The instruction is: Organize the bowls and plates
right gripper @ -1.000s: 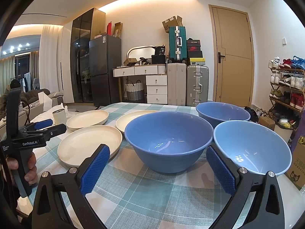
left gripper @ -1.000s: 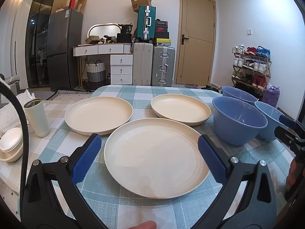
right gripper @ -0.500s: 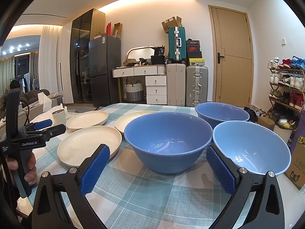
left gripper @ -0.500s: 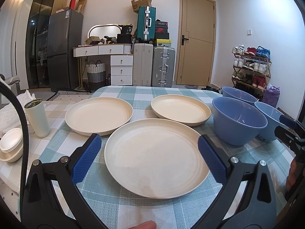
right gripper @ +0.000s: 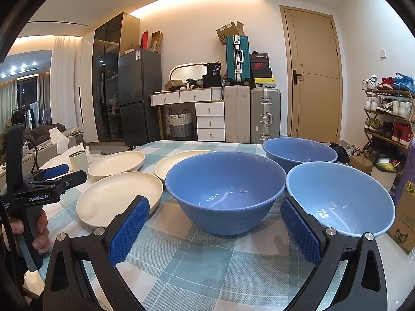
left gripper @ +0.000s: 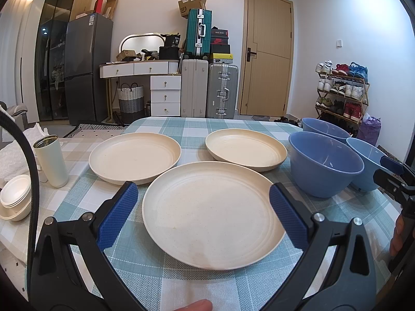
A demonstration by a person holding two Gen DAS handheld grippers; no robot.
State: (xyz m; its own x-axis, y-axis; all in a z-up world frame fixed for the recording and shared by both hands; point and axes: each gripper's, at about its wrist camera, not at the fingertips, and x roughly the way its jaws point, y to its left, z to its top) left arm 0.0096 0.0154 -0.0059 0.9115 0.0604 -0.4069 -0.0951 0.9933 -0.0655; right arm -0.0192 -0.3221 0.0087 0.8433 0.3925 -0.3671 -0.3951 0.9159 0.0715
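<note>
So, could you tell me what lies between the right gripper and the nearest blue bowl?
Only bare checked tablecloth, seen in the right wrist view, separates the right gripper from the bowl.

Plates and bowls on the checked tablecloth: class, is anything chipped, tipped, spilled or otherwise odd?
Nothing stands out. All three cream plates, nearest, lie flat and apart; the three blue bowls, nearest, stand upright and empty. No chips or spills show.

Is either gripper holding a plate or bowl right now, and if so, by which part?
Nothing is held. The left gripper is open before the nearest plate; the right gripper is open before the middle bowl.
</note>
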